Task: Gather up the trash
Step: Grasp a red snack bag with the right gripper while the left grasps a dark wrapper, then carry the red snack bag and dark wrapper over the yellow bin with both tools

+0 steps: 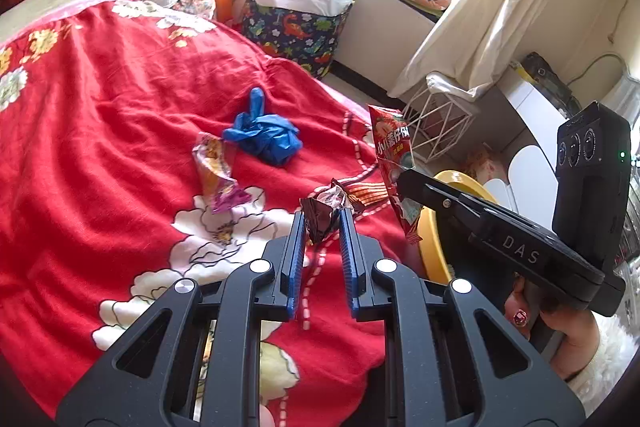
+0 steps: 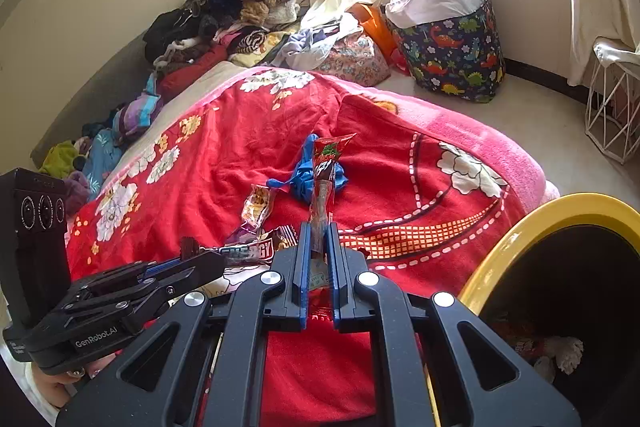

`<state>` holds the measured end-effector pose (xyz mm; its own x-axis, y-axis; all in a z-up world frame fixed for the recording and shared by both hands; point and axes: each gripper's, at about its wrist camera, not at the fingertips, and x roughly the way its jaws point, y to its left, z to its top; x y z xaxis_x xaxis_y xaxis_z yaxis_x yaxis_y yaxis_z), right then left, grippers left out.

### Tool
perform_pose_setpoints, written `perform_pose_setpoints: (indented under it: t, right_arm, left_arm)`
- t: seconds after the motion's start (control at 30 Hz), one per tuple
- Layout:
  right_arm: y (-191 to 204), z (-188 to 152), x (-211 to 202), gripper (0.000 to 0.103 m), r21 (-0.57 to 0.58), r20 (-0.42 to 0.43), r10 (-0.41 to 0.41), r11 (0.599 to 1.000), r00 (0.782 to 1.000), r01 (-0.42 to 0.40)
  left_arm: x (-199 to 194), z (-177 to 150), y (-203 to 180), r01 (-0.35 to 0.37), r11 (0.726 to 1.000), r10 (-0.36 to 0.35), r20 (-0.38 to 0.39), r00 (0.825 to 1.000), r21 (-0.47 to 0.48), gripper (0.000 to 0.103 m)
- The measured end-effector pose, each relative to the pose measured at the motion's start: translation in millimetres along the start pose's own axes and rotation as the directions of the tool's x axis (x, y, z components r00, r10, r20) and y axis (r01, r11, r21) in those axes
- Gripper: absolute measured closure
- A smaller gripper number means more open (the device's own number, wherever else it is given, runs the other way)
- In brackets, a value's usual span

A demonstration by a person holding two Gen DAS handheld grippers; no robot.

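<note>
In the left wrist view my left gripper point(image 1: 320, 217) is shut on a dark brown candy-bar wrapper point(image 1: 322, 211), held just above the red floral blanket point(image 1: 120, 115). To its right, my right gripper point(image 1: 402, 181) pinches a tall red snack bag point(image 1: 390, 143) beside the yellow bin's rim point(image 1: 428, 247). The right wrist view shows the right gripper point(image 2: 318, 229) shut on that red bag point(image 2: 326, 163), and the left gripper point(image 2: 210, 261) with the brown wrapper point(image 2: 248, 251) at lower left. A crumpled blue glove point(image 1: 264, 139) and an orange-purple wrapper point(image 1: 218, 175) lie on the blanket.
The yellow-rimmed bin point(image 2: 532, 223) stands at the bed's right edge with some trash inside. A white wire basket point(image 1: 436, 123) and a dinosaur-print laundry bag point(image 1: 296, 35) sit on the floor beyond. Clothes pile point(image 2: 224, 15) along the bed's far side.
</note>
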<state>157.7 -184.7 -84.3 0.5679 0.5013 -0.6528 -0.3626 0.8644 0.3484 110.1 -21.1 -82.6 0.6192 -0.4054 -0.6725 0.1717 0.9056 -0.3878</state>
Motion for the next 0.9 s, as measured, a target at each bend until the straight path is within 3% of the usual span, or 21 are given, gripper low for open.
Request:
perform_pose_setpoints:
  t: [0.9]
  right_arm:
    - [-21.8, -0.5, -59.5, 0.095, 0.039, 0.11, -0.057, 0.998, 0.992, 0.053]
  left_arm:
    - [-12.2, 4.5, -57.5, 0.059, 0.991, -0.065, 0.05, 0.997, 0.12, 0.091]
